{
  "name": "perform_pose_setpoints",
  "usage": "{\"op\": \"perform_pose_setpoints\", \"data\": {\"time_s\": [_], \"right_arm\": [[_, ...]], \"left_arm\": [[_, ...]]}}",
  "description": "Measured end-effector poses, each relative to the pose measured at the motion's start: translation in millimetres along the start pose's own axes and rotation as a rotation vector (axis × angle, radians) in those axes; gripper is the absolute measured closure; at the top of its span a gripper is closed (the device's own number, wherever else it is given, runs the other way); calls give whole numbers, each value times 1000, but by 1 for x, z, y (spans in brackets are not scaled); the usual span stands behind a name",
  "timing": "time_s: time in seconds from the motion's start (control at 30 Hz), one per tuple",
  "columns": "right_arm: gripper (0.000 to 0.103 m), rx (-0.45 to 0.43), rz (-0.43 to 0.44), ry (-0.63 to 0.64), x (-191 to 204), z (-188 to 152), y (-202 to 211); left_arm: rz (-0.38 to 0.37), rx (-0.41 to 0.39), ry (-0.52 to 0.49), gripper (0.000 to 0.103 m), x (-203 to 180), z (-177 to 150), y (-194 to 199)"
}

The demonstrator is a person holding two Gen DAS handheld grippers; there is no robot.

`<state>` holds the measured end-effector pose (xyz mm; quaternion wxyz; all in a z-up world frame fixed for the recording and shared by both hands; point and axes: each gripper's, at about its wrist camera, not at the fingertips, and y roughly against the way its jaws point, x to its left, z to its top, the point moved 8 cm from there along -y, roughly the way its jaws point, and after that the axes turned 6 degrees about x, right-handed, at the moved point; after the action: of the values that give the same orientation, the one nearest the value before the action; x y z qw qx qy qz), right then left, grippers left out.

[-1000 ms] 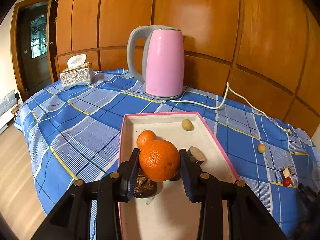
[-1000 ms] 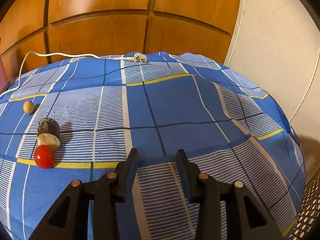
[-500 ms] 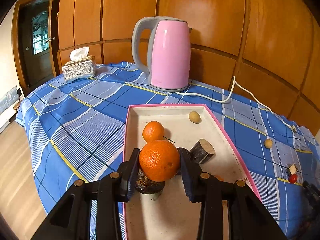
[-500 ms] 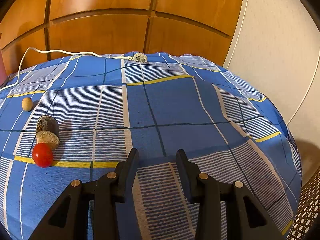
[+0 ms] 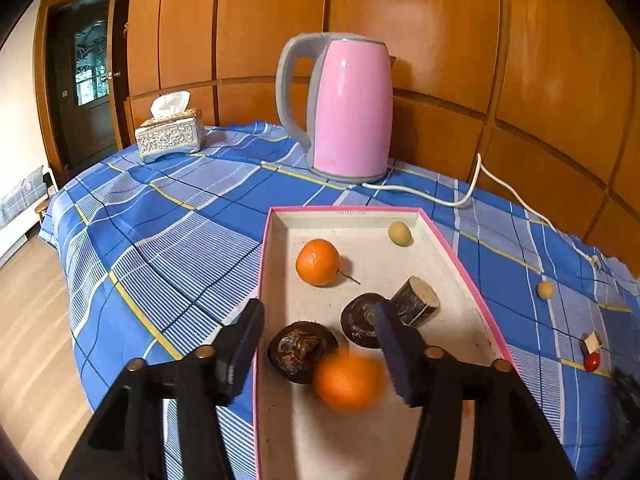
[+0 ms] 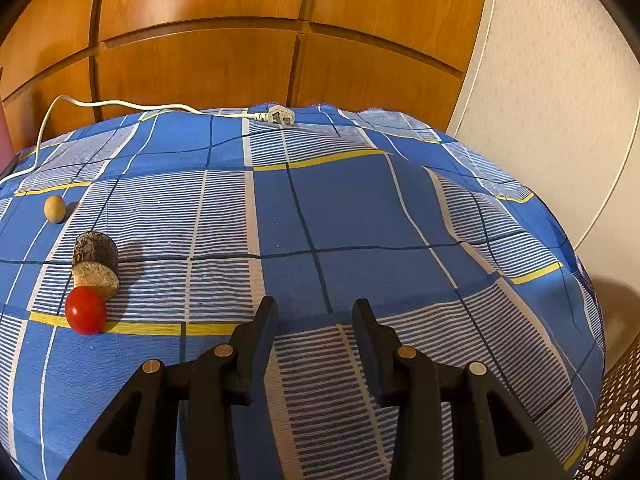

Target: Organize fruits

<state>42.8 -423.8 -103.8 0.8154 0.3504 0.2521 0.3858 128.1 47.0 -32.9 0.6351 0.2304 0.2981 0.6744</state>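
The left gripper [image 5: 318,344] is opening its jaws, and a blurry orange [image 5: 349,381] is sitting loose between them, low in the frame over the pink tray [image 5: 460,258]. Another orange [image 5: 317,261] is lying in the middle of the tray. The right gripper [image 6: 315,322] is hanging a little spread over the blue cloth [image 6: 344,208], pinching nothing. A red tomato [image 6: 85,310] is lying at the left.

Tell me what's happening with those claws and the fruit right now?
Left claw opening, blurred orange dropping free into pink tray. Right claw empty above tablecloth. Red tomato not yet collected. Nothing blocking.
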Motion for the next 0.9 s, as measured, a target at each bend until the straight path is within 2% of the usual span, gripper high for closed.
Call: {"op": "perform_pose_setpoints", "data": {"time_s": [0.03,0.2,0.4,0.63,0.9], "right_arm": [[64,0,0,0,0,0,0],[64,0,5,-4,0,0,0],[64,1,12,-8,-1,0,0],[64,1,17,-11,-1,-1,0],[64,2,17,-11,0,0,1]], "left_arm": [[2,-2,2,38,1,0,1],[-7,8,33,38,10,-6,6],[22,7,76,30,34,-21,17],[56,69,140,27,60,-49,9],[44,68,166,20,59,-49,12]]}}
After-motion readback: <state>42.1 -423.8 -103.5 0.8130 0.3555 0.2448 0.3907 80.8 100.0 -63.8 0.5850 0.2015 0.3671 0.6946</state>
